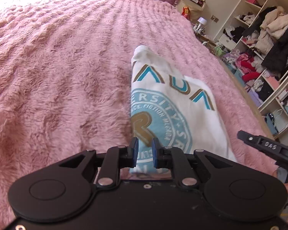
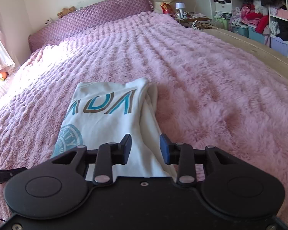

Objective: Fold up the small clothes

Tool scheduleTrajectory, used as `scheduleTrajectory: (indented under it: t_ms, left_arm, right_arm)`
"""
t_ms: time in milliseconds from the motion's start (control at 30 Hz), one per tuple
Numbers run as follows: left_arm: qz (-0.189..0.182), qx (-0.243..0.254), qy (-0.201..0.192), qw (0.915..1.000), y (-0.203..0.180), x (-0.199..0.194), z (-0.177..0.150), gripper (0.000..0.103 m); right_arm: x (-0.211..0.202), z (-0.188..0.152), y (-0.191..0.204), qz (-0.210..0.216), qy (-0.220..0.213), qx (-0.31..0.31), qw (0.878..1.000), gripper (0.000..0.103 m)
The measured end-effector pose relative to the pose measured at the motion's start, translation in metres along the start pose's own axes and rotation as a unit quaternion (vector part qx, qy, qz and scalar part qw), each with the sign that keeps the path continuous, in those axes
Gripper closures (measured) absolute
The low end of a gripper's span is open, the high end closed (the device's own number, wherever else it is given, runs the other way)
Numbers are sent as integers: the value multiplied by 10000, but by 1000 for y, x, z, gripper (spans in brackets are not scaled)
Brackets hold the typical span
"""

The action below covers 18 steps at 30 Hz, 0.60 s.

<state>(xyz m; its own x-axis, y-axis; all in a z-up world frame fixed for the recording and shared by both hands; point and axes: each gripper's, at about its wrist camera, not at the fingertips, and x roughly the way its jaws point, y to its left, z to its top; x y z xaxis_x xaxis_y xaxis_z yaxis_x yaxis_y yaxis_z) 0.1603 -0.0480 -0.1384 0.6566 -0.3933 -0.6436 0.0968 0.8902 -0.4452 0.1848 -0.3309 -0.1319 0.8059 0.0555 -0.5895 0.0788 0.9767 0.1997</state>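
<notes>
Both grippers, left [image 1: 145, 146] and right [image 2: 145, 145], gape over the folded shirt [image 2: 113, 118] (white, teal-printed), seemingly clear of it.

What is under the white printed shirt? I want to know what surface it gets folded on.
The white printed shirt lies on the fluffy pink blanket. Folded layers of its own cloth show at one edge; anything else beneath is covered.

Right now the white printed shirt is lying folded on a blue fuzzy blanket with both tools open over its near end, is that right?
Not quite: the blanket is pink, not blue, as the right wrist view shows. The white printed shirt does lie folded on it, with the left tool and right tool open over its near end.
</notes>
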Motion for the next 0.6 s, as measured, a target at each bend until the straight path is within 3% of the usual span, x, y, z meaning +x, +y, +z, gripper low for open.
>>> scheduleTrajectory:
  t_ms: [100, 200, 267, 500, 600]
  left_arm:
    - [-230, -52, 145, 9996, -8, 23, 10, 91]
    - [-103, -238, 612, 9978, -2, 50, 2, 91]
    - [70, -251, 770, 9967, 8, 62, -7, 93]
    - [-15, -507, 789, 9956, 17, 59, -3, 97]
    - [-100, -495, 199, 9985, 15, 46, 22, 81]
  right_arm:
    - [30, 2, 8, -7, 63, -166, 9998, 63]
    - [57, -3, 5, -17, 443, -73, 9990, 67]
    - [61, -7, 3, 9, 486, -102, 9988, 93]
    - [56, -10, -1, -287, 428, -3, 9987, 93]
    - [51, 4, 1, -119, 197, 165, 9996, 84]
